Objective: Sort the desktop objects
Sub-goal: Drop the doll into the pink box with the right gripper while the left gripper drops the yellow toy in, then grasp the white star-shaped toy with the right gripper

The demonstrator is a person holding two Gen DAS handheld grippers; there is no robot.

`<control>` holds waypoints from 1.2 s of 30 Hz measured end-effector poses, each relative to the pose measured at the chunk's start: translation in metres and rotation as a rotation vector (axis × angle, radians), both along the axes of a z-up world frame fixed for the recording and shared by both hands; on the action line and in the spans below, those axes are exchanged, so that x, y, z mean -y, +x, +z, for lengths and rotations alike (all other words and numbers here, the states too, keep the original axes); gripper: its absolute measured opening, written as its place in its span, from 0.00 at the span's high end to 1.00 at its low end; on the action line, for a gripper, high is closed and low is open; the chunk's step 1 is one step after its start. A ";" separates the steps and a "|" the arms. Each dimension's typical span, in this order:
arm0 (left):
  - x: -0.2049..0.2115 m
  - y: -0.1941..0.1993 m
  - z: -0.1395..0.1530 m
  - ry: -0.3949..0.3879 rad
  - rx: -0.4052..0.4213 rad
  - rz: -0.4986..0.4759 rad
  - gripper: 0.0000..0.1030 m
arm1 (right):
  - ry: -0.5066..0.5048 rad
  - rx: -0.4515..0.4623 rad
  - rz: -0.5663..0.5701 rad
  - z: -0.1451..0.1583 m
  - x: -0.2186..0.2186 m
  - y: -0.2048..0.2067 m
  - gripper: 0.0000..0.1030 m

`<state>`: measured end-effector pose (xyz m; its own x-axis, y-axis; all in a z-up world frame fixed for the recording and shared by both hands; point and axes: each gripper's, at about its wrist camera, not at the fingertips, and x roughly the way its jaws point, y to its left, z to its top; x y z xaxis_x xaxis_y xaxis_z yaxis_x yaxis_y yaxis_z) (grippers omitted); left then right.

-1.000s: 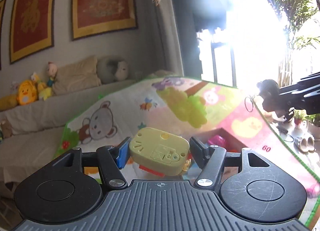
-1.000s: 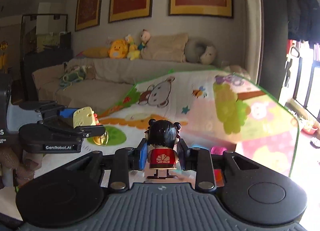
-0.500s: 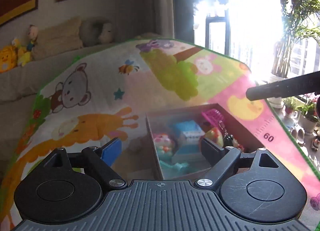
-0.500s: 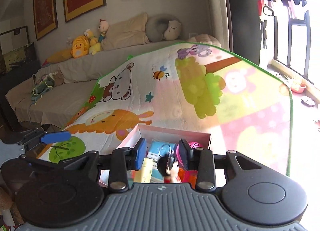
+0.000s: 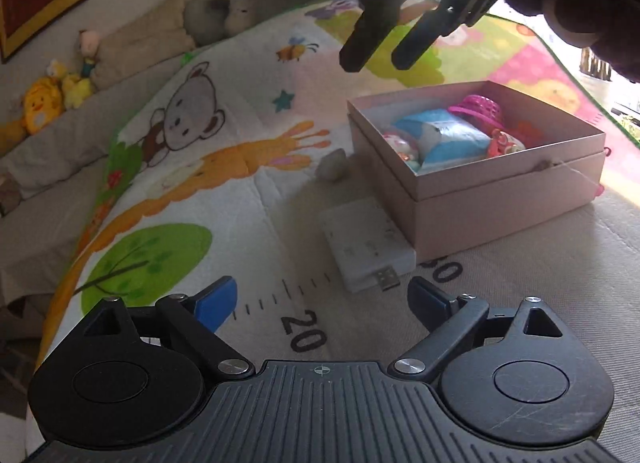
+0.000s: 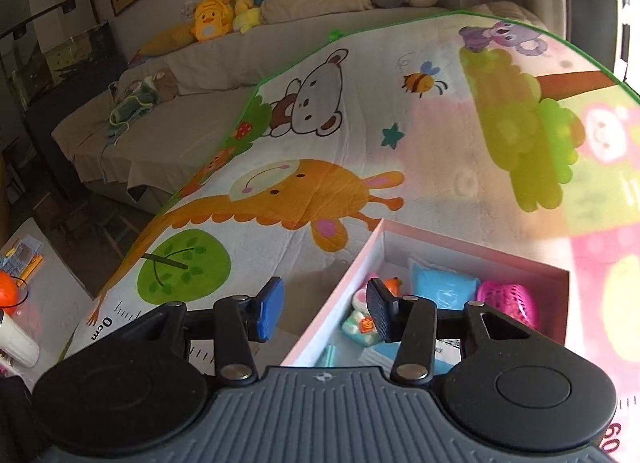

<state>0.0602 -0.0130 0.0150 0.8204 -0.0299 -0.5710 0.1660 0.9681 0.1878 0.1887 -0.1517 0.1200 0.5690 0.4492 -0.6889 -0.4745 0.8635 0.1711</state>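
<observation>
A pink box (image 5: 496, 199) stands on the cartoon play mat and holds several small toys, among them a blue packet (image 5: 444, 135) and a pink basket (image 5: 478, 109). A white USB adapter (image 5: 366, 245) lies on the mat beside the box, just ahead of my left gripper (image 5: 322, 301), which is open and empty. A small pale stone (image 5: 331, 169) lies beyond it. My right gripper (image 6: 322, 313) is open and empty, hovering over the box's left wall (image 6: 340, 295); it also shows in the left wrist view (image 5: 380, 51) above the box.
The mat (image 6: 360, 143) covers the table and has a printed ruler scale along its near edge. A sofa with plush toys (image 6: 208, 19) runs behind it. At the left, below the mat edge, are an orange object (image 6: 8, 289) and a white bottle (image 6: 16, 343).
Both grippers let go of their toys, the yellow toy on the left and the black-haired doll on the right, and now stand open. Both tilted down toward the box and mat.
</observation>
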 end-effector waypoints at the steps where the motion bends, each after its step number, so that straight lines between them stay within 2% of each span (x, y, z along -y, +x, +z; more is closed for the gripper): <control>1: -0.005 -0.001 -0.001 -0.006 -0.007 0.017 0.07 | -0.028 -0.022 0.016 -0.003 -0.014 0.011 0.56; 5: -0.035 -0.007 -0.005 -0.075 -0.059 0.072 0.05 | -0.241 -0.071 0.014 -0.035 -0.085 0.062 0.59; 7: -0.048 -0.015 -0.005 -0.108 -0.054 0.092 0.03 | -0.356 -0.072 -0.002 -0.055 -0.109 0.080 0.69; 8: -0.053 -0.018 -0.005 -0.122 -0.048 0.098 0.03 | -0.418 -0.073 -0.011 -0.065 -0.120 0.088 0.70; 11: -0.065 -0.023 -0.006 -0.157 -0.041 0.121 0.03 | -0.546 -0.065 -0.025 -0.089 -0.137 0.099 0.70; 14: -0.069 -0.024 -0.004 -0.180 -0.034 0.128 0.02 | -0.615 -0.098 -0.044 -0.103 -0.143 0.106 0.74; 20: -0.070 -0.033 -0.002 -0.176 -0.020 0.119 0.01 | -0.646 -0.123 -0.055 -0.102 -0.148 0.098 0.77; 24: -0.071 -0.042 -0.002 -0.173 -0.018 0.108 0.01 | -0.637 -0.150 -0.033 -0.097 -0.150 0.077 0.77; 30: -0.069 -0.053 -0.003 -0.171 -0.036 0.102 0.01 | -0.637 -0.145 0.021 -0.094 -0.149 0.027 0.77; 36: -0.056 -0.070 -0.006 -0.135 -0.075 0.087 0.01 | -0.538 -0.189 0.114 -0.085 -0.143 -0.032 0.77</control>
